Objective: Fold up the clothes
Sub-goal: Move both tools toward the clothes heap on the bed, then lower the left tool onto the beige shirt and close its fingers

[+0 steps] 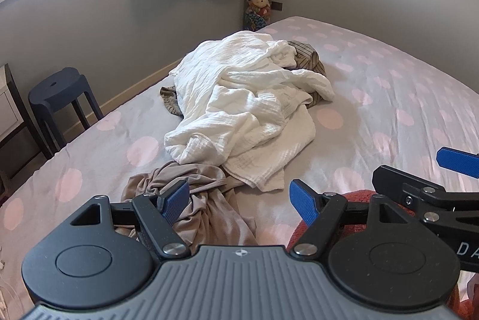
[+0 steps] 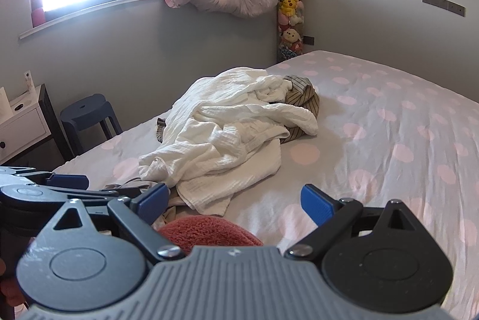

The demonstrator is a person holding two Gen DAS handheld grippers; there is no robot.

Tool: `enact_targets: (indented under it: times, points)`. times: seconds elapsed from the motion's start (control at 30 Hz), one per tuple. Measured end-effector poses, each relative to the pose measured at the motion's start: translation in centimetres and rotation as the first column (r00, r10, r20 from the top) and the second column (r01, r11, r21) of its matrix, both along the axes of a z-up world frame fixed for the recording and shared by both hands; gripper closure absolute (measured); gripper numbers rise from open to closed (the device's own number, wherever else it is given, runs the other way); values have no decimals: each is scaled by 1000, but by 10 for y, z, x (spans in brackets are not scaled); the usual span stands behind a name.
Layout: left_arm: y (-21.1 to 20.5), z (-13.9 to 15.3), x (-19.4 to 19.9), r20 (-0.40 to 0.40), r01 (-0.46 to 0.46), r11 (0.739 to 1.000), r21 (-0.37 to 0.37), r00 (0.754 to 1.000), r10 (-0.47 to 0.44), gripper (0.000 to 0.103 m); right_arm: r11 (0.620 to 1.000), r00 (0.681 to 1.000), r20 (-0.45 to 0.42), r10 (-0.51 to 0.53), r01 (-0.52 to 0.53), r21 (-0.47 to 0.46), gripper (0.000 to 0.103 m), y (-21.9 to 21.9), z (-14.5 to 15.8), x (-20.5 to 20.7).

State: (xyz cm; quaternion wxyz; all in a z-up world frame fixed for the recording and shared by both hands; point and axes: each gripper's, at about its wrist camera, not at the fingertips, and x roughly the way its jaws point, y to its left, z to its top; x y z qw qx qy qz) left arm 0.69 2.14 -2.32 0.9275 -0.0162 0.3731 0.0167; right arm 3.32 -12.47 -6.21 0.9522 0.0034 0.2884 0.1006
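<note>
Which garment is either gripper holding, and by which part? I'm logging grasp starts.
Nothing is held. The left gripper and the right gripper are both open, above the beige garment and red cloth, touching neither.

Clothes heap (image 1: 245, 98) mid-bed (image 1: 389, 86), stool (image 1: 64, 92) left beside it
</note>
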Motion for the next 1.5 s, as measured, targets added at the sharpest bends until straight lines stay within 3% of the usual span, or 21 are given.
enact_targets:
  times: [0.13, 0.3, 0.53, 0.63, 0.8, 1.07, 1.27, 1.5]
  points:
    - [7, -3, 2, -7, -15, 1000, 11, 1000, 15, 30, 1000, 1000, -11, 23, -23, 3, 7, 7, -2, 5]
    - [28, -8, 8, -32, -30, 999, -43, 999, 29, 30, 998, 997, -31, 65, -65, 7, 7, 19, -5, 15]
    - [64, -24, 20, -98, -74, 996, -51, 993, 69, 30, 979, 974, -108, 200, -202, -10, 8, 56, -14, 47]
    - [79, -40, 26, -155, -97, 995, -37, 984, 90, 30, 967, 957, -150, 247, -253, -22, 9, 74, -22, 64]
    - [98, -66, 36, -237, -129, 991, -29, 964, 119, 30, 955, 926, -249, 284, -297, -17, 24, 103, -41, 93]
    - [101, -101, 52, -326, -121, 992, -32, 940, 104, 30, 935, 840, -444, 312, -355, -14, 24, 130, -66, 125]
    - [107, -124, 54, -381, -156, 986, -62, 916, 121, 30, 934, 843, -428, 324, -357, 4, 24, 126, -69, 121]
    - [108, -134, 53, -394, -160, 986, -51, 910, 127, 23, 933, 853, -399, 336, -359, 20, 23, 121, -66, 117]
